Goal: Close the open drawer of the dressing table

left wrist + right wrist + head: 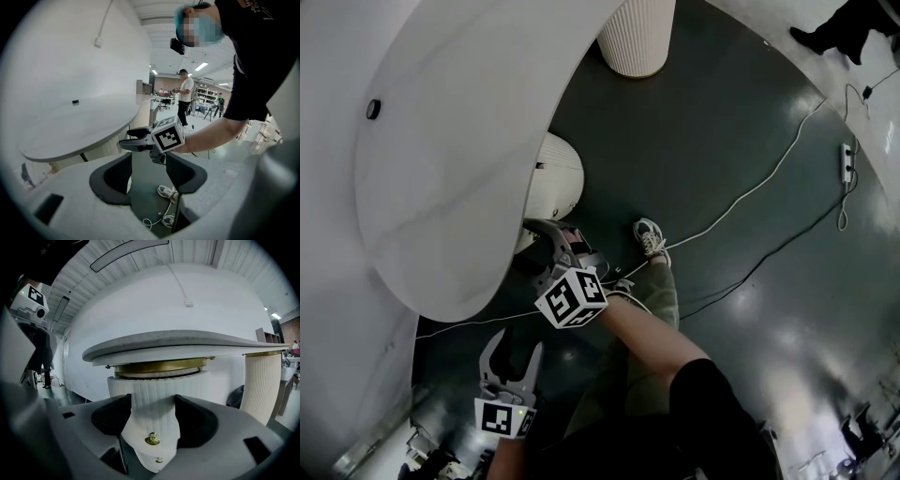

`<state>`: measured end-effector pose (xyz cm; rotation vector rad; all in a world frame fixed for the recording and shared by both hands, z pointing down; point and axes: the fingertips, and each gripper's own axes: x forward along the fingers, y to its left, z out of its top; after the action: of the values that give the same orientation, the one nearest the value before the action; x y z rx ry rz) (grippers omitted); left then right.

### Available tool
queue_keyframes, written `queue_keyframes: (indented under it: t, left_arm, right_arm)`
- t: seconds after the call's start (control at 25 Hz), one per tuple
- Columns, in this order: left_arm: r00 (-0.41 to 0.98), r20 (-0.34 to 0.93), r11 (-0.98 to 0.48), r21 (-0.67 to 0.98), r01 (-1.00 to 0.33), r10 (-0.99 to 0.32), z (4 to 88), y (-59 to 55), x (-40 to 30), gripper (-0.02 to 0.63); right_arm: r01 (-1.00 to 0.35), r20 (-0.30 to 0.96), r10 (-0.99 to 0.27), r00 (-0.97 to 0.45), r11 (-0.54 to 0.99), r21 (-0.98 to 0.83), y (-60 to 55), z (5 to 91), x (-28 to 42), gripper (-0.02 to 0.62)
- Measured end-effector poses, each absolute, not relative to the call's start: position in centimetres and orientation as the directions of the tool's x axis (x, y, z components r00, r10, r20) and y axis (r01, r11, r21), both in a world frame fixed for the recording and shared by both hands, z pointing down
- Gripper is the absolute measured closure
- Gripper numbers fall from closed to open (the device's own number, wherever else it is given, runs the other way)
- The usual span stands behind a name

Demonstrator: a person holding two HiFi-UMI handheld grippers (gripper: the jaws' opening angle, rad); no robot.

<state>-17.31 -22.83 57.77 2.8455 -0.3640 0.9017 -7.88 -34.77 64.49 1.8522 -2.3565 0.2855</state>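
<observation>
Left gripper (514, 345): nearest to the head camera, at the lower left of the head view. Its jaws stand apart and nothing is between them; its own view shows only floor, a white cable (154, 220) and the person's shoes (168, 191) through the gap. It takes no part in the work now.

Right gripper (153, 416): a little higher, at the middle left of the head view, reaching under the table edge. Its jaws are spread and clasp nothing. The ribbed white front fills the gap between them.

Drawer (152, 401): a rounded ribbed white front under the tabletop, at the centre of the right gripper view, very close to the camera. In the head view it juts out past the table edge, so I judge it is open. Whether the jaws already touch the front, I cannot tell.

Brass knob (151, 439): low on this front, in the gap between the jaws but not gripped. A second small knob (159, 459) sits below it.

Tabletop (450, 141): large, white and round, at the upper left of the head view, above the drawer.

Ribbed leg (258, 385): at the right edge of the right gripper view, well apart from the drawer.

Step in hand: the right gripper is lined up on the drawer front, ready for the push, as it seems to me.

Next move: probably a straight, even push on the front near the knob, with no grasp needed, until the front sits flush under the tabletop.
</observation>
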Motion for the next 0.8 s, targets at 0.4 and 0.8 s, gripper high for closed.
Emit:
queue_keyframes:
  t: [0.4, 0.8]
  left_arm:
    - [0.765, 0.609, -0.953, 0.05, -0.299, -0.208, 58.4, -23.4, -19.4, 0.383]
    - [0.771, 0.601, -0.95, 0.064, -0.307, -0.209, 59.0, -23.6, -20.2, 0.383]
  right_arm:
    - [-0.974, 0.191, -0.955, -0.227, 0.224, -0.041, -37.3, 64.7, -8.0, 0.321]
    - [-0.978, 0.174, -0.962, -0.209, 0.207, -0.028, -37.7, 64.7, -8.0, 0.318]
